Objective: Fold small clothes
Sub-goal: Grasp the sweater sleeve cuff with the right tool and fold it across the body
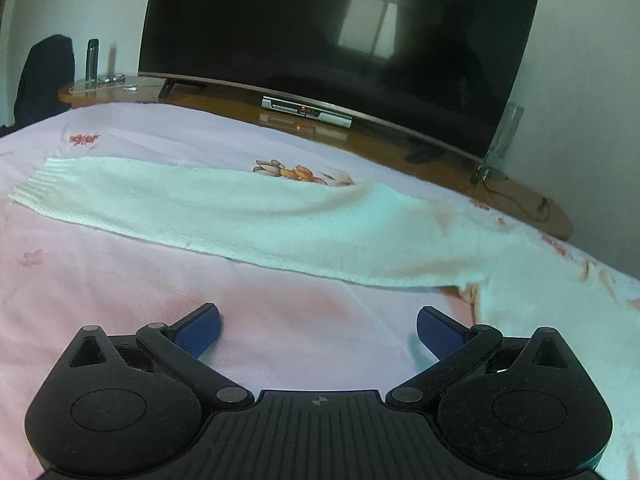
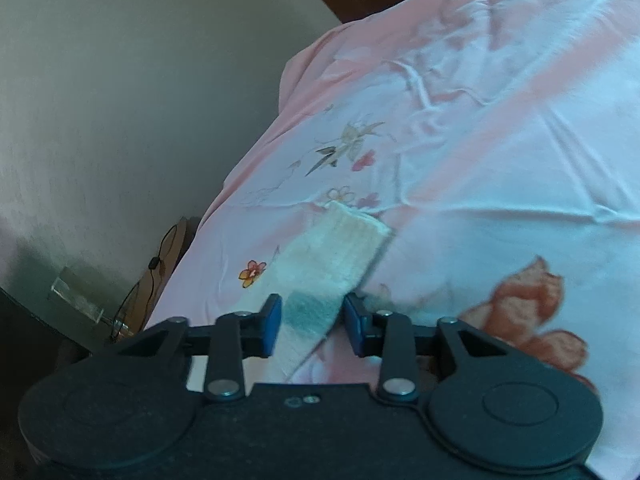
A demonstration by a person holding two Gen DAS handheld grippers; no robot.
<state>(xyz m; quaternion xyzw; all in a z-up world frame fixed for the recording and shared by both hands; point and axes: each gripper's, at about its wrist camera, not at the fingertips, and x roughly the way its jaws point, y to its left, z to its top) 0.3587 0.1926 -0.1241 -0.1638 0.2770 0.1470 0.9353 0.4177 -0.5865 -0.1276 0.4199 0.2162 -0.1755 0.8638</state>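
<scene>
A white sock [image 1: 248,216] lies flat and stretched out across the pink flowered bedsheet [image 1: 120,292], its ribbed cuff at the far left. My left gripper [image 1: 318,326] is open and empty, low over the sheet just in front of the sock's middle. In the right wrist view the same sock [image 2: 340,248] runs away from me, cuff at the far end. My right gripper [image 2: 310,320] is open, its blue pads [image 2: 272,318] standing on either side of the sock's near end without pinching it.
A large dark TV [image 1: 340,40] stands on a wooden stand [image 1: 224,100] beyond the bed's far edge, with a set-top box [image 1: 306,111] under it. A dark chair [image 1: 44,76] and a bottle [image 1: 92,58] are at far left. A wall [image 2: 140,100] lies left of the bed.
</scene>
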